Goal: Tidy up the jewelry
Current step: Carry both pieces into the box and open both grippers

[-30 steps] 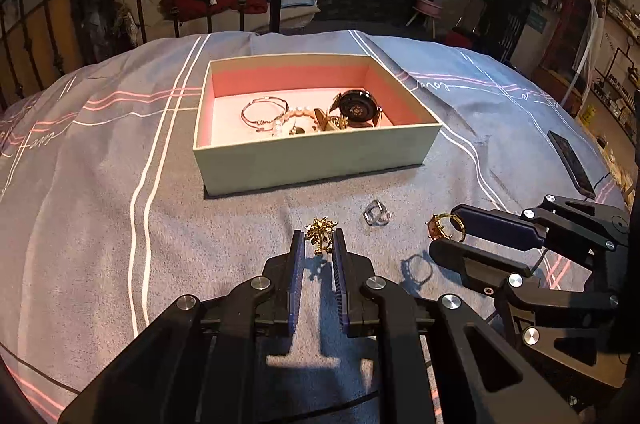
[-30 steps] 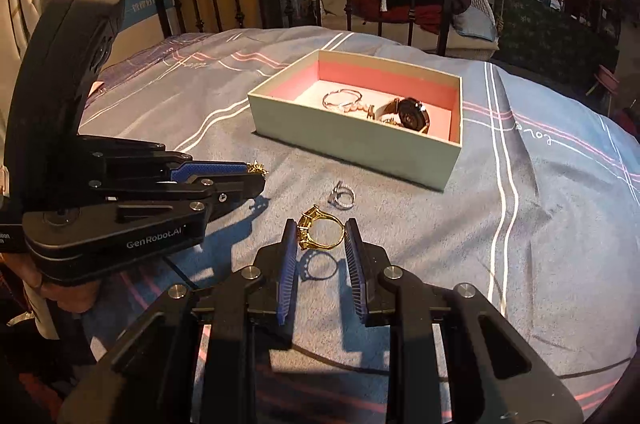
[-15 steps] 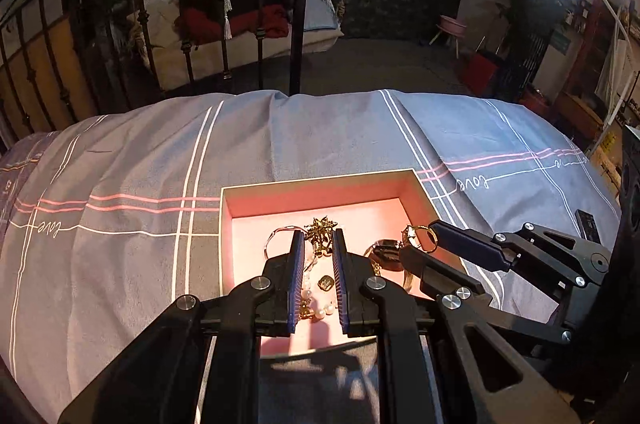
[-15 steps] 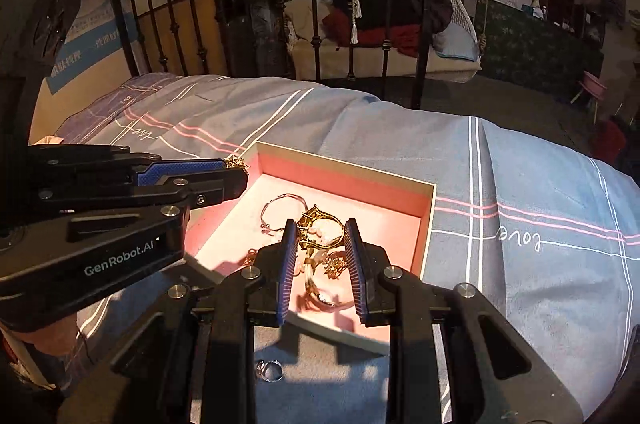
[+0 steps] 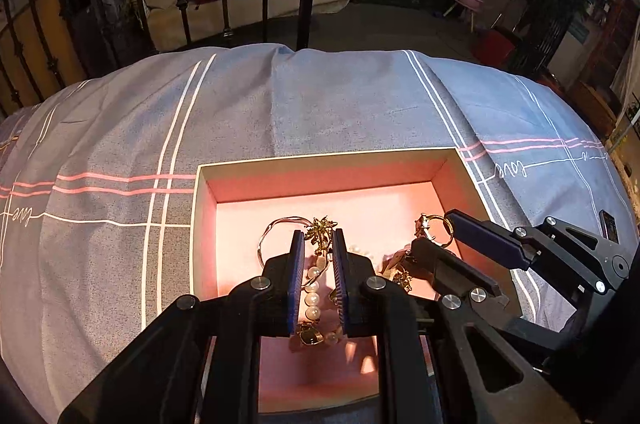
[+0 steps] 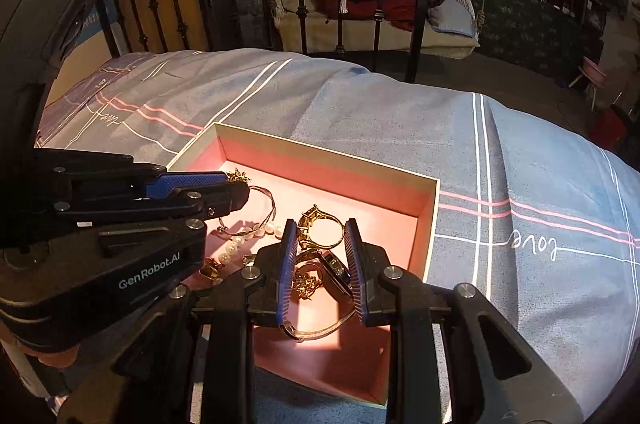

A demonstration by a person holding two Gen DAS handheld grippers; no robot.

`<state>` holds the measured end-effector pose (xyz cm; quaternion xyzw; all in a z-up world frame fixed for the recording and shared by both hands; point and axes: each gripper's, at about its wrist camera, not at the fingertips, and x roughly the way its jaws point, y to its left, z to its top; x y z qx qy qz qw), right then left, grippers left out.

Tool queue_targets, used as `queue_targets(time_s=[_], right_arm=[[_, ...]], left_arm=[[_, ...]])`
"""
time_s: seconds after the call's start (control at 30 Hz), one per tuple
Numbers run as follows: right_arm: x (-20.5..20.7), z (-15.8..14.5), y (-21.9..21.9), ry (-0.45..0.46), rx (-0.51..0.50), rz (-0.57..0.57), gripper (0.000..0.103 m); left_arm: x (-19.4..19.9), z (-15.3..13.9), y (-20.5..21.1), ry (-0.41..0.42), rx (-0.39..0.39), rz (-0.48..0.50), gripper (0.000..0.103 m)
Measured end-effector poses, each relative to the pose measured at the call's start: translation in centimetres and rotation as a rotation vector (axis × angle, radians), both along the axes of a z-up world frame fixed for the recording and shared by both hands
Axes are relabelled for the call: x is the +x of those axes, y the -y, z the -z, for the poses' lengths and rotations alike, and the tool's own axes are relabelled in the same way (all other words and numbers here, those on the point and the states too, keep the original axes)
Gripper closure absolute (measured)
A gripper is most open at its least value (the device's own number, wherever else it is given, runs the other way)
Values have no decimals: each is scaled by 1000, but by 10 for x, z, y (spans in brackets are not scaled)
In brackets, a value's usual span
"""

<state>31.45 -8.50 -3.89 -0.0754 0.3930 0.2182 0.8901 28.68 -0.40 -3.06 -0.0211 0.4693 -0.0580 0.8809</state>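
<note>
Gripping spiky gold brooch (image 5: 320, 233) w/ left hand-held gripper (image 5: 317, 244), right hand-held gripper (image 6: 321, 233) clamping gold ring (image 6: 322, 233) over pink-lined box (image 5: 320, 180).

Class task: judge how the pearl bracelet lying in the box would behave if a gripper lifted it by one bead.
The pearl bracelet lies in a loose curve, so it would probably hang limp. Its round, glossy beads look slippery. It touches other pieces, so it may snag.

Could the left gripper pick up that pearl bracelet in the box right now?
Probably not yet. The left gripper is shut on a gold brooch, so its fingers are occupied. The pearl bracelet lies right below in the box, nothing covering it.
</note>
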Motion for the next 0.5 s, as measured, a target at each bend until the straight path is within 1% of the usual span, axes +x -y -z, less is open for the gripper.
queue_targets(time_s=[0.23,0.5], right_arm=[[8,8,-7,-20,-37,-10,78],[7,14,-14,-16,-75,-23,78]], left_arm=[[9,10,-1,-26,8,-9,89],[10,17,-2,-43,18,-12,89]])
